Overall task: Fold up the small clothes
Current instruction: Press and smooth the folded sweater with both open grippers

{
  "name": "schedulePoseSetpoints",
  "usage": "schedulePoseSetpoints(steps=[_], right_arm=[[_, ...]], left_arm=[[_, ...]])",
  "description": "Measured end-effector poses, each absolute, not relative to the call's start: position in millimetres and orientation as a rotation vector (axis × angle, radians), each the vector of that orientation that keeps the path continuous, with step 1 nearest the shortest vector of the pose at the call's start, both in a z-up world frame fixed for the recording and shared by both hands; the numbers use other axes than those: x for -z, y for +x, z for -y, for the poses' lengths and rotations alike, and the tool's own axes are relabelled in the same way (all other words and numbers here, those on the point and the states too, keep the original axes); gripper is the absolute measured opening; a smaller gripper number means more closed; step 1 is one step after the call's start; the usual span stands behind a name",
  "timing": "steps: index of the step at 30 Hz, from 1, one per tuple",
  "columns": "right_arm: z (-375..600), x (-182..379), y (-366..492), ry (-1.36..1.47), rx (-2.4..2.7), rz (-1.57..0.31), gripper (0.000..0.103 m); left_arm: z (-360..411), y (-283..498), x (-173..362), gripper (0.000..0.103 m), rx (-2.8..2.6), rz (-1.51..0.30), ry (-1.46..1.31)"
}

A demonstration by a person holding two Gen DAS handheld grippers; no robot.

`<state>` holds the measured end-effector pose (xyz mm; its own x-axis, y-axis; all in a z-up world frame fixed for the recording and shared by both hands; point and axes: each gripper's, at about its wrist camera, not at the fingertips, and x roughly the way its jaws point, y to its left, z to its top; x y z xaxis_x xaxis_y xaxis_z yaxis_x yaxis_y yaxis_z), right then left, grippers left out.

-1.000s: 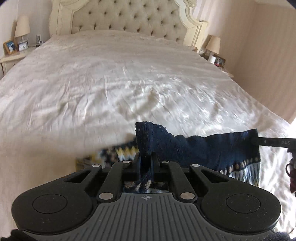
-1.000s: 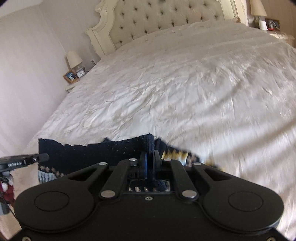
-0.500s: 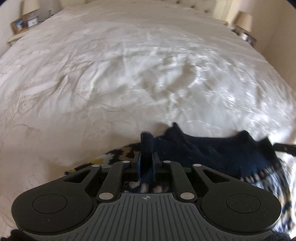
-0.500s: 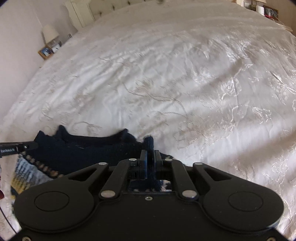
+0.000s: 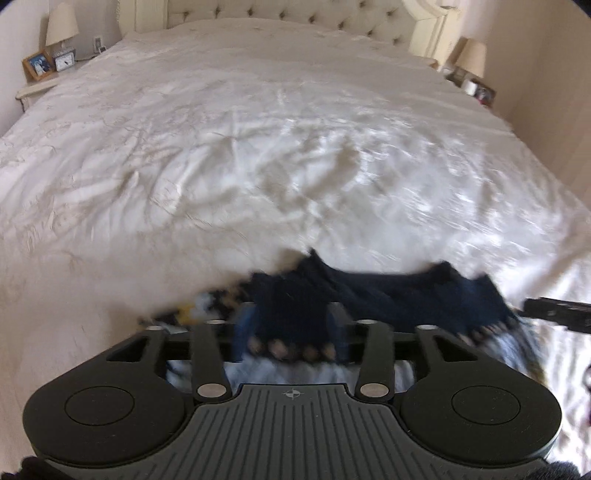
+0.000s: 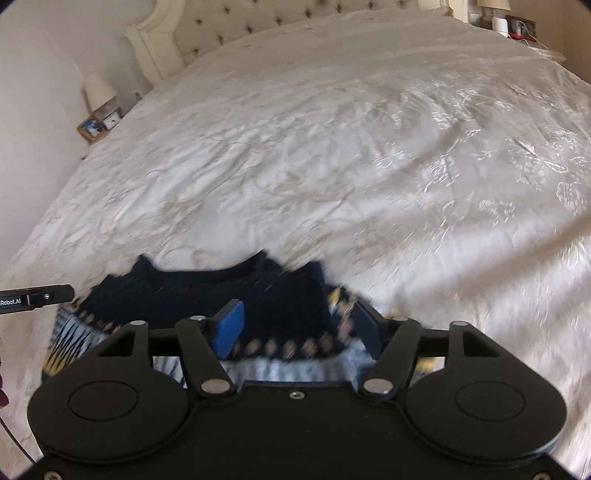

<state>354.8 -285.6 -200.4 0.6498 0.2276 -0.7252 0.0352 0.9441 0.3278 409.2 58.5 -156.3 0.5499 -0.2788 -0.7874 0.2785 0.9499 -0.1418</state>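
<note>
A dark navy knitted garment [image 5: 388, 295] with a patterned cream, tan and yellow band lies on the white bedspread [image 5: 258, 147], spread between the two grippers and blurred in both views. The left gripper [image 5: 291, 328] has just been opening: its jaws now stand apart, and a fold of the navy knit sits loosely between them, with no pad seen pressing on it, so the cloth is released. From this gripper the garment stretches off to the right, where the tip of the other tool [image 5: 557, 314] shows at the cloth's far edge. The right gripper [image 6: 299, 328] has likewise just been opening; its blue pads [image 6: 229, 328] are spread wide on either side of the garment's patterned hem, which lies between them without being squeezed. The navy part lies directly ahead of this gripper and runs off to its left. Far ahead of both grippers stand a tufted headboard [image 5: 295, 11] and a bedside lamp [image 6: 99, 90], well apart from the garment.
</note>
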Motion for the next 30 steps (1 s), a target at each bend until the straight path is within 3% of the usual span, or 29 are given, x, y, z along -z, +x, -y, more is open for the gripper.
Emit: schedulePoseSetpoints(steps=[1,3,4,12,17,19,26,30], right_arm=[[280.9,199.7,349.3,0.328,-0.116,-0.863,0.085],[270.9,200.1,337.5,0.344,-0.138,-0.864,0.1],[266.2,200.5,332.2,0.349,-0.146,-0.866,0.102],[211.7,207.8,298.7,0.254,-0.251,-0.934,0.103],[198.4,230.0,292.8,0.111,-0.218,-1.009,0.103],[209.1,242.0,291.3,0.082,-0.15,-1.049,0.103],[226.2,251.5,277.1,0.036,-0.146,-1.055,0.102],[231.3,233.5,273.9,0.155,-0.103,-1.026,0.102]], left_arm=[[-55.3,402.0,155.8,0.057,0.339,-0.937,-0.005],[-48.3,384.6,157.1,0.06,0.363,-0.961,0.001],[-44.5,377.1,159.1,0.061,0.375,-0.974,0.009],[-8.6,338.0,197.4,0.078,0.475,-1.096,0.136],[-17.9,334.6,223.5,0.08,0.393,-1.123,0.218],[-29.4,337.2,227.2,0.087,0.372,-1.129,0.209],[-56.7,343.5,228.1,0.087,0.326,-1.129,0.199],[-61.1,338.3,211.3,0.087,0.318,-1.133,0.156]])
